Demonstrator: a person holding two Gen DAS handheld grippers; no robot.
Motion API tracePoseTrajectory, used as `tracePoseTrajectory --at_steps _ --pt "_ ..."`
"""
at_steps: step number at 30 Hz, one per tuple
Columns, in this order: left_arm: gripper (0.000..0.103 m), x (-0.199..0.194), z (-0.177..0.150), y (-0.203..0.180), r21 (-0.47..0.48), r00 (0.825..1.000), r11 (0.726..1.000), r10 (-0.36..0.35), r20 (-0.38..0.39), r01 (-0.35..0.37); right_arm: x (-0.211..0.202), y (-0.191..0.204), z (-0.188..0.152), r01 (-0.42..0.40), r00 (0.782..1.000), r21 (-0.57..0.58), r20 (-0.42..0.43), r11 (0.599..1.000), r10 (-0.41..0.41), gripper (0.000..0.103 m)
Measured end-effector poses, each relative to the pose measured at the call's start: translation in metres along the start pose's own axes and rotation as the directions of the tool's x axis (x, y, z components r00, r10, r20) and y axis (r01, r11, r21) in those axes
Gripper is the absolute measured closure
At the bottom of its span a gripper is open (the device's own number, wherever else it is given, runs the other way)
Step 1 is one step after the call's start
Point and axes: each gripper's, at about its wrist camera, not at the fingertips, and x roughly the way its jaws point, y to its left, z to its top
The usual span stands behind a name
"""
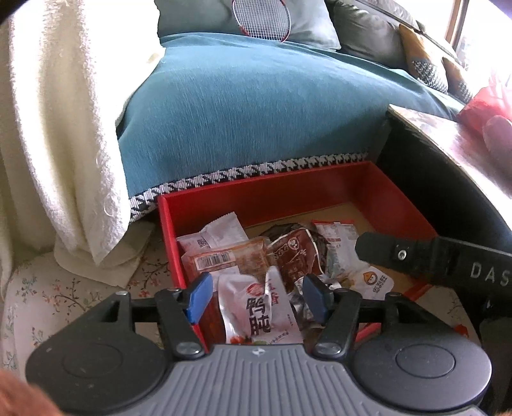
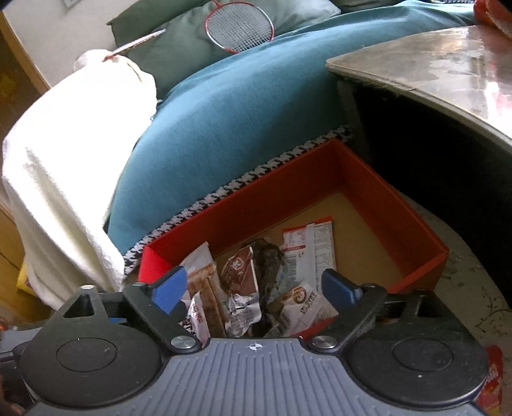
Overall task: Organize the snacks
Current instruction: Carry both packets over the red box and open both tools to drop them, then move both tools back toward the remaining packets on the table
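step: dropping snacks into red box (image 2: 377,204) | left gripper (image 1: 256,296) jaws apart around white packet (image 1: 256,307), pads not pressing | right gripper (image 2: 254,286) wide apart, empty | pile (image 2: 256,281) at 6 o'clock | advice: release low, fill bare 1 o'clock corner

You see one red box (image 2: 377,192) holding about seven snack packets (image 2: 240,278), piled so the exact count is unclear. Two badminton rackets (image 2: 240,30) lie on one sofa (image 2: 224,128), beside one white towel (image 2: 64,176).
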Motion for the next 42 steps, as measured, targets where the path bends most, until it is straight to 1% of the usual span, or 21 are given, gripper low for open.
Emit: tracePoseTrajectory --at_steps 5,8,13,17,20,22,24,27,28,29,30,31,32,33,34,36,37,38,39,41,42 --pt "0.048 -0.004 0.0 -0.001 0.005 1.0 1.0 0.002 0.006 -0.002 -0.004 0.004 -0.002 0.045 0.999 0.004 0.009 0.999 -0.045 0.001" --pt "0.048 -0.006 0.0 -0.001 0.004 1.0 1.0 0.001 0.011 -0.002 -0.007 0.012 -0.003 0.083 0.996 -0.048 0.039 0.995 -0.081 0.0" --pt "0.047 -0.007 0.0 0.0 0.003 1.0 1.0 0.01 0.013 -0.01 -0.022 0.027 -0.002 0.141 0.983 -0.13 0.137 0.981 -0.123 0.0" --pt "0.047 -0.01 0.0 0.001 -0.002 1.0 1.0 0.009 0.017 -0.009 -0.046 0.038 0.0 0.221 0.94 -0.156 0.296 0.963 -0.168 0.0" --pt "0.047 -0.014 0.001 0.002 -0.006 1.0 1.0 0.006 0.025 -0.005 -0.073 0.044 -0.003 0.258 0.871 -0.149 0.463 0.955 -0.163 0.0" --pt "0.047 -0.017 0.002 0.003 -0.01 0.999 1.0 0.005 0.031 -0.005 -0.087 0.049 -0.001 0.306 0.84 -0.158 0.51 0.939 -0.188 0.0" --pt "0.046 -0.019 0.002 0.003 -0.009 0.999 1.0 0.005 0.035 -0.004 -0.091 0.05 0.001 0.355 0.832 -0.139 0.497 0.925 -0.245 0.0" --pt "0.042 -0.021 0.002 0.003 -0.012 0.999 1.0 0.005 0.041 -0.005 -0.092 0.039 0.005 0.33 0.845 -0.079 0.469 0.941 -0.257 0.0" --pt "0.042 -0.021 0.002 0.003 -0.011 0.999 1.0 0.004 0.042 -0.004 -0.094 0.038 0.006 0.347 0.833 -0.063 0.478 0.936 -0.277 0.0" --pt "0.042 -0.021 0.002 0.003 -0.007 0.999 1.0 0.003 0.043 -0.003 -0.1 0.042 0.005 0.382 0.804 -0.067 0.515 0.922 -0.296 0.0" --pt "0.042 -0.022 0.002 0.002 -0.004 0.999 1.0 0.004 0.045 -0.003 -0.106 0.05 0.002 0.429 0.758 -0.089 0.577 0.899 -0.305 0.0" --pt "0.042 -0.023 0.002 0.001 -0.001 0.999 1.0 0.006 0.049 -0.006 -0.114 0.062 -0.004 0.494 0.683 -0.111 0.663 0.862 -0.306 0.0" --pt "0.042 -0.024 0.002 0.001 0.002 0.998 1.0 0.009 0.056 -0.009 -0.12 0.068 -0.01 0.535 0.625 -0.104 0.716 0.839 -0.31 0.0" --pt "0.042 -0.026 0.002 0.0 0.005 0.998 1.0 0.012 0.065 -0.012 -0.122 0.069 -0.01 0.538 0.607 -0.07 0.724 0.84 -0.328 0.0" --pt "0.042 -0.027 0.002 -0.001 0.007 0.997 1.0 0.013 0.073 -0.013 -0.12 0.063 -0.006 0.502 0.658 -0.038 0.666 0.864 -0.353 0.0" --pt "0.042 -0.029 0.002 -0.001 0.007 0.996 1.0 0.013 0.083 -0.014 -0.101 0.036 0.01 0.376 0.839 -0.007 0.427 0.927 -0.337 0.001" --pt "0.042 -0.03 0.002 -0.001 0.006 0.996 1.0 0.014 0.088 -0.014 -0.089 0.025 0.012 0.329 0.889 -0.004 0.337 0.944 -0.309 0.01" --pt "0.042 -0.031 0.002 -0.001 0.006 0.996 1.0 0.015 0.092 -0.015 -0.082 0.019 0.012 0.314 0.905 0.006 0.3 0.949 -0.302 0.013" --pt "0.042 -0.032 0.001 -0.001 0.009 0.995 1.0 0.017 0.096 -0.018 -0.08 0.017 0.01 0.331 0.9 0.018 0.296 0.944 -0.321 0.013" --pt "0.042 -0.033 0.0 -0.003 0.024 0.994 0.999 0.024 0.102 -0.027 -0.086 0.026 0.007 0.388 0.855 -0.004 0.374 0.922 -0.359 0.008" --pt "0.042 -0.033 0.0 -0.004 0.033 0.994 0.999 0.03 0.107 -0.034 -0.093 0.036 0.005 0.432 0.814 -0.035 0.445 0.901 -0.373 0.006"
